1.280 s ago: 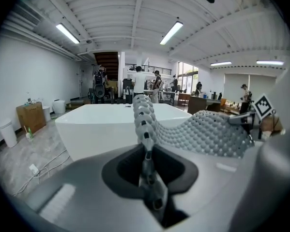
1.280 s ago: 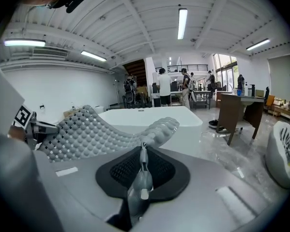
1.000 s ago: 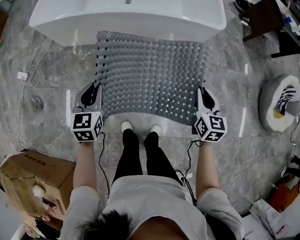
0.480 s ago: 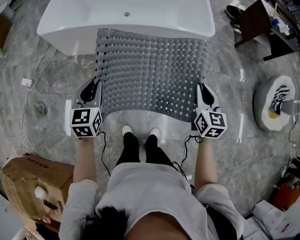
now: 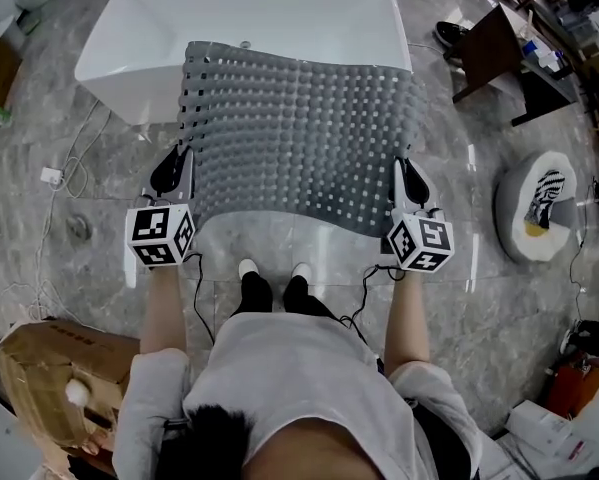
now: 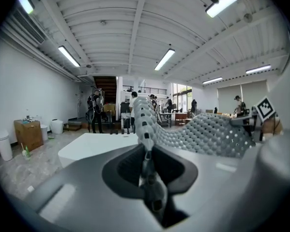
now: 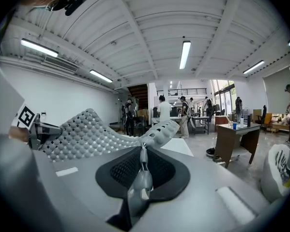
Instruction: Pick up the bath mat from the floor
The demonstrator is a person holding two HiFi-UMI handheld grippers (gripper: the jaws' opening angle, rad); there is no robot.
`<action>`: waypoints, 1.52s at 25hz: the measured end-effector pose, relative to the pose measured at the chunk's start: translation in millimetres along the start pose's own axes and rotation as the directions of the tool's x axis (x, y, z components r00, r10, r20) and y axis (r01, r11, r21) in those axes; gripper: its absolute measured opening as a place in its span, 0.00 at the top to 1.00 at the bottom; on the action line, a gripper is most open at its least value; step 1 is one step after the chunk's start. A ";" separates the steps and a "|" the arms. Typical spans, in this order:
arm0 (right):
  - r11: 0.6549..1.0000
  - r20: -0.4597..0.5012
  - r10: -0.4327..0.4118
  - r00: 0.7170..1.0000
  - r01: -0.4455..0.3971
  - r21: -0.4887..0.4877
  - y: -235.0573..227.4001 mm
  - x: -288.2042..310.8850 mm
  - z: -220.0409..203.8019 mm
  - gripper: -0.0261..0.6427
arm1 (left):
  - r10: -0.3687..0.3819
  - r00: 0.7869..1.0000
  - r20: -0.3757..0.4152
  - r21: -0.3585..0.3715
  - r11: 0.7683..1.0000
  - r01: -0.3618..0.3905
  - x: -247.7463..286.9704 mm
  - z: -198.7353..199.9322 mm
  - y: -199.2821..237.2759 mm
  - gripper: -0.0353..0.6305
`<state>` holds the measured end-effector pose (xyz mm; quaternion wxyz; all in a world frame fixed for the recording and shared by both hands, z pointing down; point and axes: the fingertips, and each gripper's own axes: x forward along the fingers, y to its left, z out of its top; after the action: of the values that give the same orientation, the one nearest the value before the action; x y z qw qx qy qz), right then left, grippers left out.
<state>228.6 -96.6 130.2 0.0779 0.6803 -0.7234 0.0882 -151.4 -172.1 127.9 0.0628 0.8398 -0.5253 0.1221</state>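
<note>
Bath mat [image 5: 299, 133] looks lifted clear of the floor [image 5: 69, 168], stretched flat w/ its far edge over the bathtub [image 5: 119, 38]. Left claw [image 5: 174, 171] & right claw [image 5: 407, 178] each pinched nearly closed on a near corner. Pickup looks essentially done.

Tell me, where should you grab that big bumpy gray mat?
Pinch the bath mat by its thin side edges at the near corners, coming from outside, as the left gripper and right gripper do. It is wide and floppy, sagging between them.
</note>
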 end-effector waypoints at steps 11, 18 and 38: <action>0.999 0.091 -0.018 0.996 0.022 -0.046 4.3 -26.0 43.7 0.90 | 0.000 0.996 0.092 0.023 1.000 -0.002 -22.5 39.1 5.1 0.87; 0.997 0.152 -0.029 0.988 0.040 -0.065 -2.0 -36.4 72.3 0.90 | 0.022 0.986 0.163 0.054 0.998 -0.032 -35.3 70.7 6.6 0.87; 0.997 0.227 -0.014 0.974 0.032 -0.077 3.7 -43.0 91.2 0.89 | 0.058 0.968 0.242 0.073 0.994 -0.078 -55.2 90.2 16.6 0.87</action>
<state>228.2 -76.0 31.4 0.0233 0.6905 -0.7227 -0.0197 -176.8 -152.7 25.7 -0.0399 0.8317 -0.5521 0.0433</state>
